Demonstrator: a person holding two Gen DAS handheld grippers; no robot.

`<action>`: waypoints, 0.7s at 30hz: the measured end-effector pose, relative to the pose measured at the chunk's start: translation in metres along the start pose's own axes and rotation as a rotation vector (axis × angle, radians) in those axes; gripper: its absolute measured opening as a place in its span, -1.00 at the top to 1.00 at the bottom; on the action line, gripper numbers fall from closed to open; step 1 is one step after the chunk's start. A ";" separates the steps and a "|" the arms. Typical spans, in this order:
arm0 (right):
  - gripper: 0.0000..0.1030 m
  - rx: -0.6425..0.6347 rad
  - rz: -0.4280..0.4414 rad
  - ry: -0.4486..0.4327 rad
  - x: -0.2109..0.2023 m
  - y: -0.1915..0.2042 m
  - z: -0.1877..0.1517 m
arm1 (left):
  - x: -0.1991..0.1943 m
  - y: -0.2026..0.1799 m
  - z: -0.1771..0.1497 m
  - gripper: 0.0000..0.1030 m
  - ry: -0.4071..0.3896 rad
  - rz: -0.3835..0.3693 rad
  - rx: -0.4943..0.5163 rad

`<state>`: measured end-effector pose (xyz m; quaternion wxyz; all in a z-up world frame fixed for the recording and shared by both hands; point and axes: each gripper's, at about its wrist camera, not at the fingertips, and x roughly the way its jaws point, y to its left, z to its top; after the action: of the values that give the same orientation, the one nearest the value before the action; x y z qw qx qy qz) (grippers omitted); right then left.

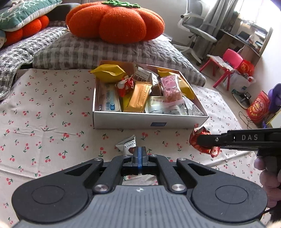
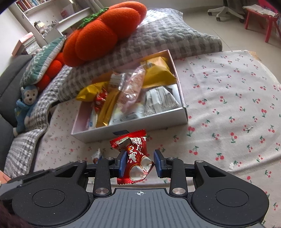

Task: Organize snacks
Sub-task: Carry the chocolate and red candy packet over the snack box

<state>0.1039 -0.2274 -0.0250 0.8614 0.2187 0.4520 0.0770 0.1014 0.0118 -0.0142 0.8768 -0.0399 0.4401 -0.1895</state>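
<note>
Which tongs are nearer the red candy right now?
Right. The right tongs straddle the red candy, pads either side. The left tongs are shut, off to its left over the silver wrapper.

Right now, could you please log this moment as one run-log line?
left gripper: shut, empty | right gripper: open around red snack packet | box: ahead

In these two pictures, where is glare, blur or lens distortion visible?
Left wrist view: the window at top right is overexposed, and the box edges bow from the fisheye. Right wrist view: the snacks in the box look slightly blurred, while the red packet between the right claw fingers is sharp, with glare on its foil.
</note>
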 end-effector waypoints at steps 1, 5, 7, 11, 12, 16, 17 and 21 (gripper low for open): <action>0.38 -0.002 0.001 -0.001 0.001 0.001 0.000 | 0.002 -0.001 -0.001 0.94 0.004 0.007 0.000; 0.38 -0.011 -0.018 0.012 0.006 0.005 -0.002 | 0.017 -0.004 -0.005 0.44 0.034 0.056 0.005; 0.38 -0.015 -0.028 0.020 0.008 0.005 -0.003 | 0.028 -0.006 -0.006 0.32 0.053 0.075 -0.001; 0.38 -0.025 -0.040 0.028 0.012 0.006 -0.005 | 0.045 -0.008 -0.008 0.16 0.056 0.127 -0.013; 0.38 -0.027 -0.042 0.030 0.012 0.006 -0.005 | 0.046 -0.007 -0.009 0.16 0.058 0.131 -0.022; 0.38 -0.033 -0.048 0.033 0.014 0.005 -0.006 | 0.054 -0.002 -0.007 0.24 0.048 0.143 -0.058; 0.38 -0.033 -0.048 0.034 0.014 0.005 -0.006 | 0.054 -0.002 -0.007 0.26 0.043 0.147 -0.058; 0.38 -0.035 -0.050 0.036 0.015 0.005 -0.006 | 0.054 0.000 -0.006 0.59 0.042 0.145 -0.056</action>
<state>0.1079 -0.2165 -0.0367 0.8585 0.1910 0.4712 0.0670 0.1260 -0.0078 -0.0581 0.8773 -0.0286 0.4652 -0.1140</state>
